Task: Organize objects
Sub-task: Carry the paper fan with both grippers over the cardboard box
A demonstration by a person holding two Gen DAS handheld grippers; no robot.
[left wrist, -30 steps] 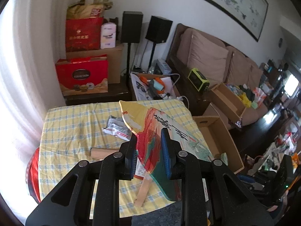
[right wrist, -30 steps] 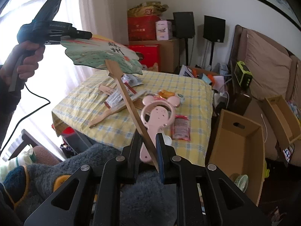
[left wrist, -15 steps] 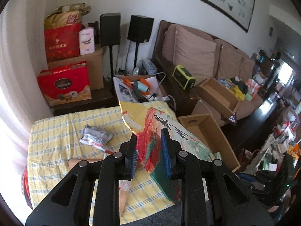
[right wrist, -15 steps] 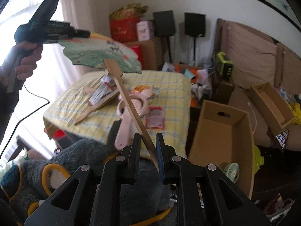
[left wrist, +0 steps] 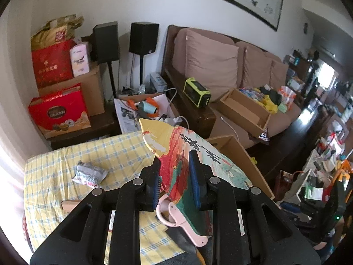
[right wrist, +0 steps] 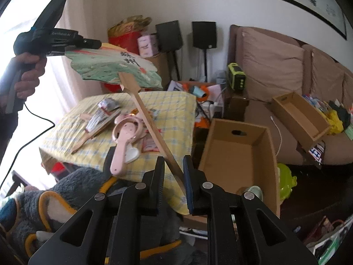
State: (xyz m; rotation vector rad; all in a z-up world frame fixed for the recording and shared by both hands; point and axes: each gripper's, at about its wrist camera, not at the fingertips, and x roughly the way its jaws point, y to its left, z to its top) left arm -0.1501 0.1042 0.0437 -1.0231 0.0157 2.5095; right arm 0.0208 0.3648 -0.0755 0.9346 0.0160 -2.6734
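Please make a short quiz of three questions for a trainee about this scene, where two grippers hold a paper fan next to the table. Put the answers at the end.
1. True or false: the right gripper is shut on the wooden handle of the paper fan.
2. Which part of the fan does the left gripper clamp? A) the handle B) the printed blade C) nothing
3. Fill in: on the floor to the right of the table stands an open ____ box.

Key: 1 true; 2 B; 3 cardboard.
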